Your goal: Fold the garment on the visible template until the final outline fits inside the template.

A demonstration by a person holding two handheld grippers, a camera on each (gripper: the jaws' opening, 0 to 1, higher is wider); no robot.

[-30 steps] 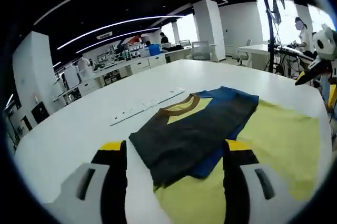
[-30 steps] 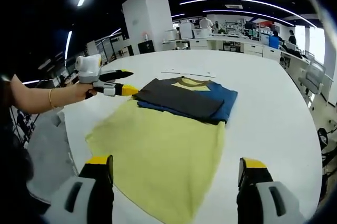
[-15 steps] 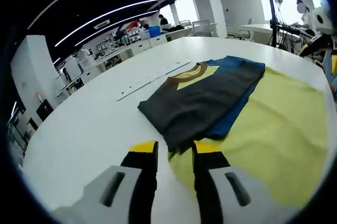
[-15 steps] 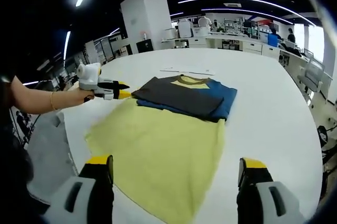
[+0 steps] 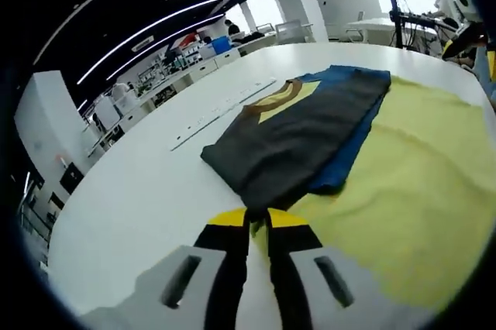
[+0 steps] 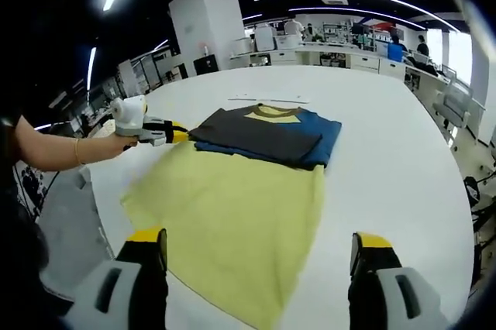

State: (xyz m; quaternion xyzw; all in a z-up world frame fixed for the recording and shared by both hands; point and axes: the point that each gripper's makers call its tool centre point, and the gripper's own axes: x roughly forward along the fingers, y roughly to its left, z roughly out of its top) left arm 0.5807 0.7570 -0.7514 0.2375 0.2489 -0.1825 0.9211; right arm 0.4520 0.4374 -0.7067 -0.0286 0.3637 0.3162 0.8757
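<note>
You had the left gripper [image 5: 258, 220] pinched nearly shut on the near corner of the dark grey, blue and yellow folded T-shirt [image 5: 302, 132] at 12 o'clock — the right gripper [image 6: 260, 246] gaped empty — so you needed that corner lifted cleanly over the pale yellow cloth template [image 6: 232, 206].

Garment folded at the far end of the yellow template

I see the garment [image 6: 263, 135], a shirt in dark grey and blue with a brown collar and a yellow patch below it, folded into a flat rectangle across the far end of the template [image 6: 232, 214], a pale yellow sheet spread flat; its collar end and far side spill past the template's edge, and my left gripper [image 5: 256, 219] pinches the near grey corner.
</note>
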